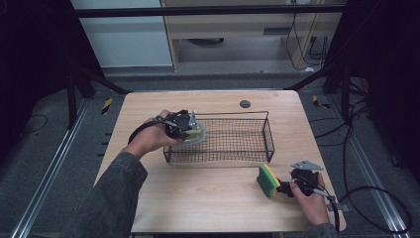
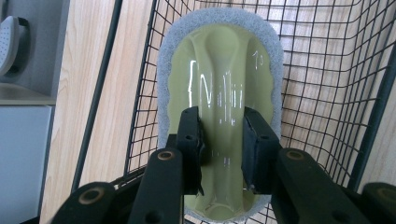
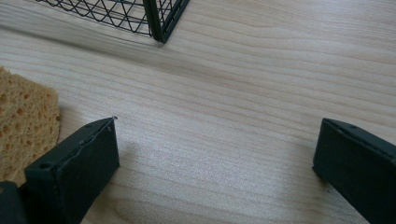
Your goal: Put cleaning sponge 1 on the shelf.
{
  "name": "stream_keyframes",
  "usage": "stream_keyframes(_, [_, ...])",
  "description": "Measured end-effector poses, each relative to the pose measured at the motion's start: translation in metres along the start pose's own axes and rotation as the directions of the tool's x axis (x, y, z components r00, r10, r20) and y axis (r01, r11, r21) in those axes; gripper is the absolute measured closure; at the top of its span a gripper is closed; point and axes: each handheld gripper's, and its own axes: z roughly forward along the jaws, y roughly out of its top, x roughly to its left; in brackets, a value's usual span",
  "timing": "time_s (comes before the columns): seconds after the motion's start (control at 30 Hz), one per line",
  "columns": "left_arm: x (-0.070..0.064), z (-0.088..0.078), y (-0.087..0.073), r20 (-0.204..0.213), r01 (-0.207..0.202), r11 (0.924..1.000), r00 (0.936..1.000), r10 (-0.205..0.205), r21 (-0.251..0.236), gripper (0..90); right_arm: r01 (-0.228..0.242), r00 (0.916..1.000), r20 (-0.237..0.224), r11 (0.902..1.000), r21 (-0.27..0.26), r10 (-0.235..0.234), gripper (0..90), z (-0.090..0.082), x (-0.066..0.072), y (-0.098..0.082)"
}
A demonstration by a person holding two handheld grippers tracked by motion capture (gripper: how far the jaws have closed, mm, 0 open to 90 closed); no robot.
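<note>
Left claw [image 2: 219, 151] clamped on scrubber [image 2: 219, 88] handle, scrubber over basket [image 1: 270, 134] left end, not yet released. Right claw [image 3: 215, 163] wide open, empty, on table [image 3: 243, 93] beside sponge [image 1: 268, 180]. Sponge likely left to go in.

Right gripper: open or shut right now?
Open. In its own view the right gripper has its jaws wide apart over bare table, nothing between them; the sponge lies outside one jaw.
</note>
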Motion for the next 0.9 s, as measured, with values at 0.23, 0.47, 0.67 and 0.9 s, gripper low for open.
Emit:
stream_keyframes(0.23, [-0.001,0.003,-0.001,0.005,-0.001,1.0,1.0,0.001,0.005,71.0,0.0,1.0,0.0,1.0,0.0,0.0,0.5,0.0,0.0,0.0])
stream_keyframes(0.47, [-0.004,0.009,-0.002,0.016,-0.001,0.9999,0.9999,0.0,0.011,71.0,0.002,1.0,-0.001,1.0,-0.001,-0.002,0.5,0.0,0.0,0.0])
stream_keyframes(0.67, [-0.004,0.013,-0.002,0.023,0.001,0.9999,0.9997,-0.002,0.014,70.9,0.0,1.0,0.0,1.0,0.0,0.0,0.5,0.0,0.0,0.0])
stream_keyframes(0.9, [-0.005,0.016,-0.002,0.031,0.005,0.9997,0.9995,-0.005,0.022,70.9,0.0,1.0,-0.001,1.0,0.0,0.0,0.5,0.0,0.0,0.0])
